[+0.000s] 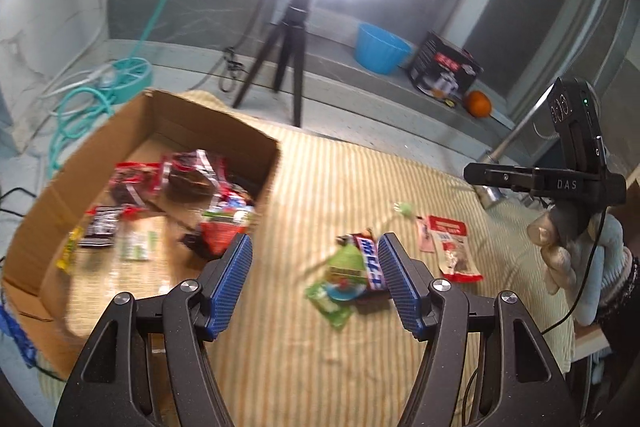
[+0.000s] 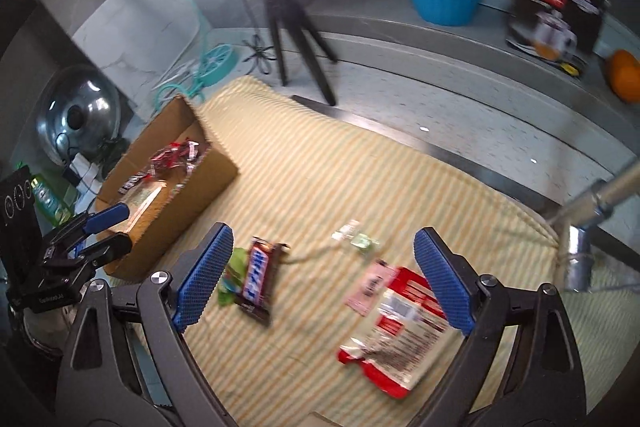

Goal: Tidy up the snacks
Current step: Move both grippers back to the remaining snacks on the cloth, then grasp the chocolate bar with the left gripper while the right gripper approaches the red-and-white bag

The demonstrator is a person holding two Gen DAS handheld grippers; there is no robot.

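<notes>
A cardboard box (image 1: 240, 131) at the left of a striped cloth holds several snack packs (image 1: 188, 175); it also shows in the right wrist view (image 2: 200, 183). On the cloth lie a Snickers bar (image 1: 370, 259) over green packets (image 1: 332, 301), a red and white pouch (image 1: 454, 251), a pink packet (image 1: 423, 235) and a small green candy (image 1: 405, 209). My left gripper (image 1: 316, 283) is open and empty, just left of the bar. My right gripper (image 2: 324, 275) is open and empty above the cloth, between the Snickers bar (image 2: 260, 275) and the red and white pouch (image 2: 400, 327).
A ring light on a black tripod (image 1: 290, 47) stands behind the cloth. A blue bowl (image 1: 380, 47), a black carton (image 1: 444, 71) and an orange (image 1: 478, 103) sit on a ledge. A teal hose (image 1: 80, 107) lies at the left. A metal pole (image 2: 576, 239) stands at the right.
</notes>
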